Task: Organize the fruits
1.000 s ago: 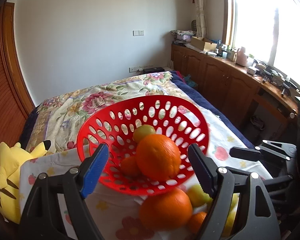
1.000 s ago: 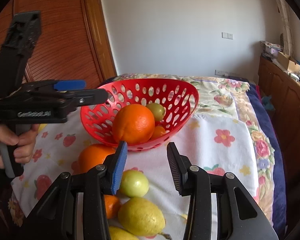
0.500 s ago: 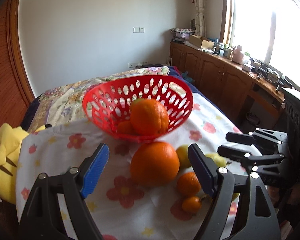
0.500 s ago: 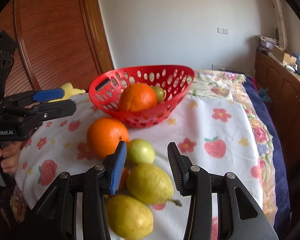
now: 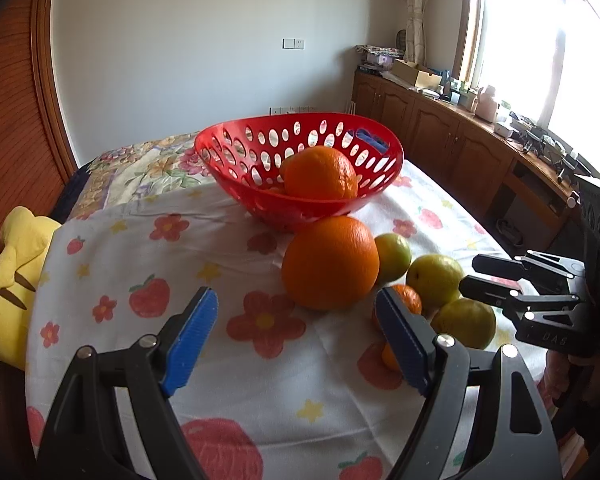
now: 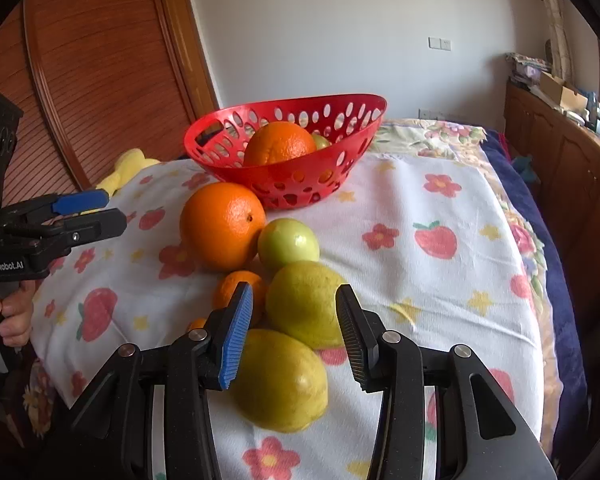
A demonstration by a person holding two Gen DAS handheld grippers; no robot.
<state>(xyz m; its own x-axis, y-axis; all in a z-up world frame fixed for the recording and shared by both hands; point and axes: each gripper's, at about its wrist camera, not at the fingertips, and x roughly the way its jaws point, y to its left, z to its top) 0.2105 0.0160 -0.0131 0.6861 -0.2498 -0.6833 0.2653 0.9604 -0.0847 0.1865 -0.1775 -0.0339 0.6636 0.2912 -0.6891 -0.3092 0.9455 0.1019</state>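
Observation:
A red perforated basket [image 5: 384,168] stands on a flower-print cloth with a large orange [image 5: 320,172] and smaller fruit inside. In front of it lie a big orange [image 5: 330,264], a green fruit [image 5: 394,252], two yellow-green fruits [image 5: 434,280] and small tangerines [image 5: 404,300]. My left gripper [image 5: 296,300] is open and empty, just short of the big orange. My right gripper [image 6: 294,292] hovers with its jaws narrowly apart over the yellow-green fruits [image 6: 304,304]; the pads touch nothing. In that view the basket [image 6: 356,152] is behind the big orange [image 6: 222,226].
A yellow plush toy [image 5: 12,280] lies at the cloth's left edge. Wooden cabinets [image 5: 460,148] with clutter run along the right under a window. A wooden slatted panel [image 6: 100,80] stands on the left. A hand [image 6: 12,316] holds the left gripper [image 6: 100,208].
Both grippers drew back from the basket and sank toward the loose fruit. The big orange now lies ahead of the left fingers; the yellow-green fruits lie under the right ones.

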